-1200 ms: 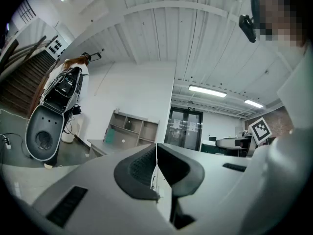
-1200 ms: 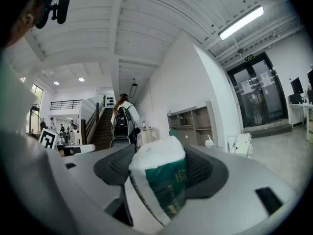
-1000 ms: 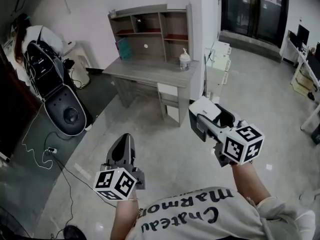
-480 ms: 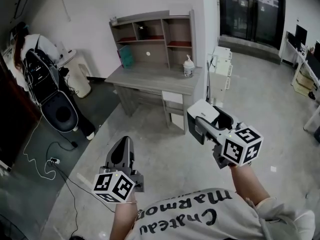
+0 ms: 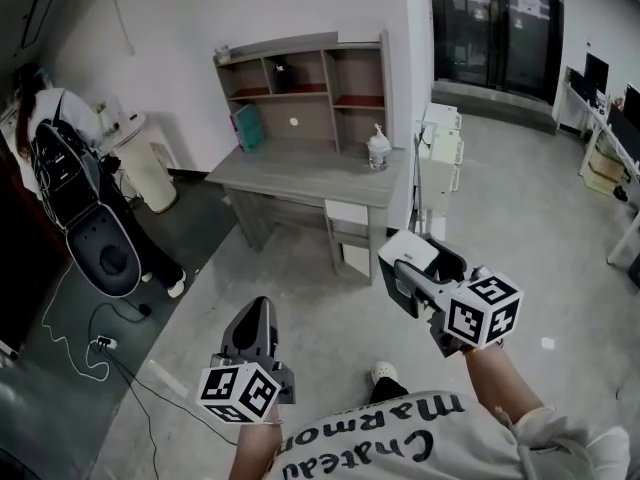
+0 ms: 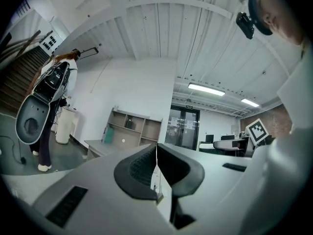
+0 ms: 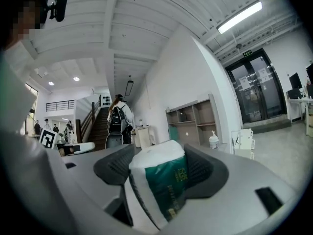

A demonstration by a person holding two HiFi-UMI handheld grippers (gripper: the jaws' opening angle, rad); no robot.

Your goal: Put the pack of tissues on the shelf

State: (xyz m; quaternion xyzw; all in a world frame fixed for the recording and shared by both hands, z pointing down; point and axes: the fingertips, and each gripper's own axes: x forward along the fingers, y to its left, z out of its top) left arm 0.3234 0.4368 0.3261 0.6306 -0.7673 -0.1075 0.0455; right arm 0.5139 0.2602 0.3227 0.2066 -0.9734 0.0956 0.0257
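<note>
The right hand-held gripper [image 7: 159, 163] is held forward, well apart from the bench [image 5: 300, 171], clamped on the pack of tissues [image 7: 164, 182]. The left hand-held gripper [image 6: 156, 163] is held lower, jaws together, empty.

A shoe [image 5: 384, 373] appears behind the jaws, between left gripper [image 5: 257, 316] and right gripper [image 5: 406, 266]; the backpack wearer [image 5: 62, 173] now shows full-length.
</note>
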